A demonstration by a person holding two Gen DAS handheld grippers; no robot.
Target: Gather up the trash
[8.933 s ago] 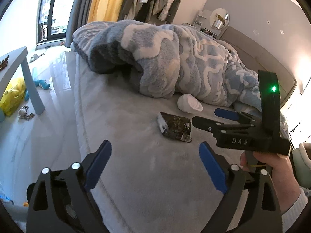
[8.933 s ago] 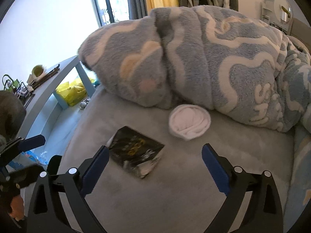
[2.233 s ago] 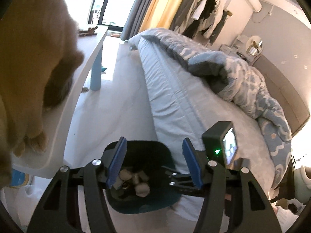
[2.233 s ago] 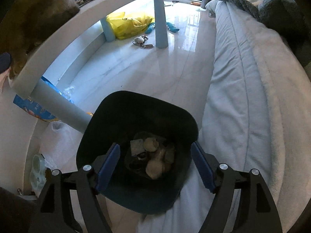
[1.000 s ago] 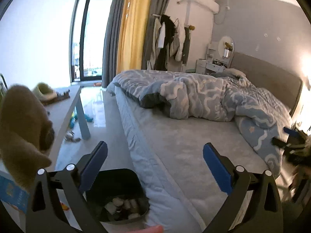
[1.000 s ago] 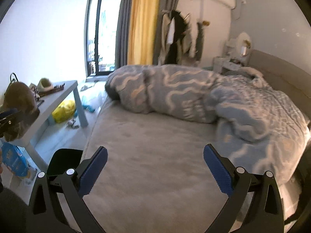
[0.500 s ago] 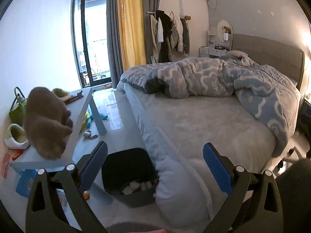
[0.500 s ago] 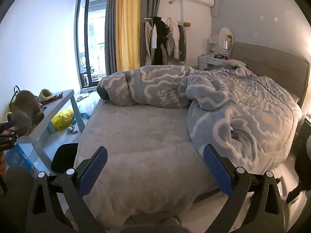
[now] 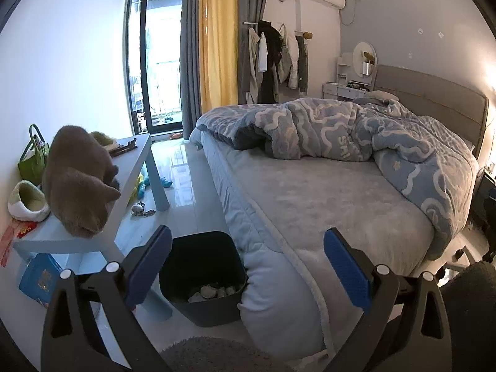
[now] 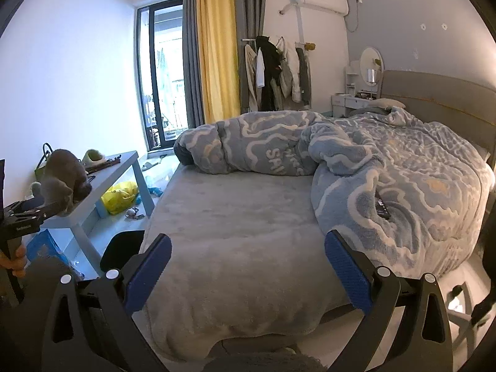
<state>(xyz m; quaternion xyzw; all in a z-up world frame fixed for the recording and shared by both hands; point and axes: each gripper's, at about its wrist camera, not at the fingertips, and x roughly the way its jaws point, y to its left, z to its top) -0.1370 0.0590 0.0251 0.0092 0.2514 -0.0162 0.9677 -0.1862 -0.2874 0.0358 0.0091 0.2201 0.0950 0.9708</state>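
A dark bin stands on the floor against the bed's near corner, with pale crumpled trash in its bottom. Part of its rim shows in the right wrist view. My left gripper is open and empty, held back from the bed with the bin below its left finger. My right gripper is open and empty, facing the grey sheet of the bed. The left gripper also shows at the far left of the right wrist view, held in a hand.
A grey cat sits on a light blue table left of the bin. A blue patterned blanket lies heaped on the bed. A dark remote-like object lies on the blanket. A yellow bag and toys lie on the floor.
Both grippers have pulled back from the bin and risen over the last seconds. In the last half second the views barely shift. Both stay open and empty.
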